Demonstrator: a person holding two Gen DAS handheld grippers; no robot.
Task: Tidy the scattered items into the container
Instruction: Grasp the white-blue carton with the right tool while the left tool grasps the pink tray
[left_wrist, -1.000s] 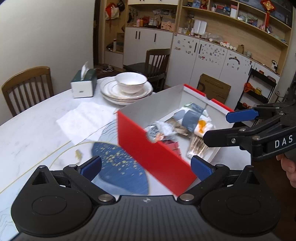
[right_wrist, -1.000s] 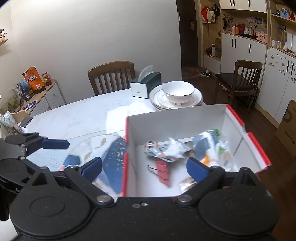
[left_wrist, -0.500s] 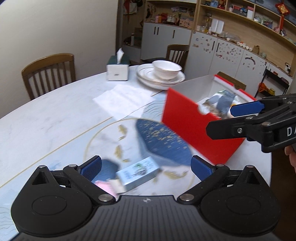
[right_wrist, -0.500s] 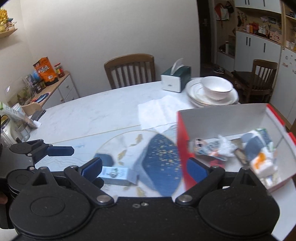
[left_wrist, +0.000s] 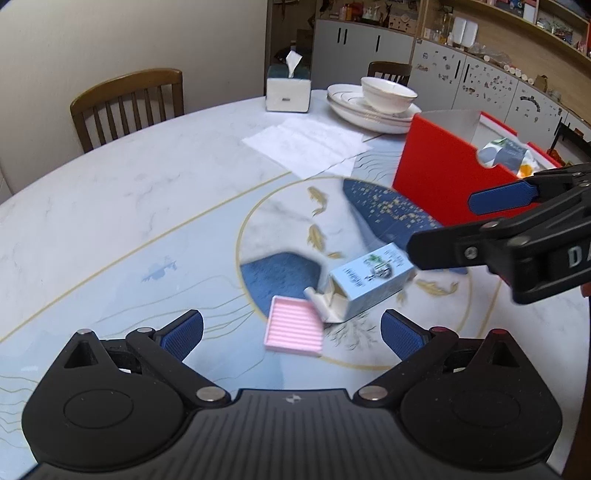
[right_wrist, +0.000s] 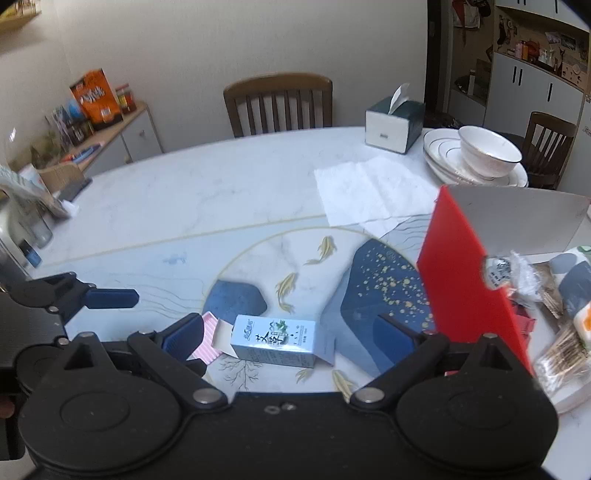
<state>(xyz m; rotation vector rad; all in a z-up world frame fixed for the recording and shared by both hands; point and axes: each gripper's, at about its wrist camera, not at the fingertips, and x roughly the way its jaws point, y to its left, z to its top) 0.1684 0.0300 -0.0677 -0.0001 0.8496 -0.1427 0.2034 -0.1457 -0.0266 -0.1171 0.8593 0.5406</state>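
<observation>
Both tongs, left (left_wrist: 291, 332) and right (right_wrist: 290, 334), gape wide, empty. The open-flapped blue carton (right_wrist: 275, 339) touches the pink tray (left_wrist: 293, 328); a careless pinch could crush it.

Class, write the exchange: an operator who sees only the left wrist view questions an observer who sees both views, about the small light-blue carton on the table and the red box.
Operator: Is the far end of the light-blue cardboard carton closed?
Observer: No. The light-blue cardboard carton has a flap standing open at that end too.
Operator: What lies behind the red wall of the box?
Observer: The red-walled box holds a clear pack of thin sticks, among other packets.
</observation>
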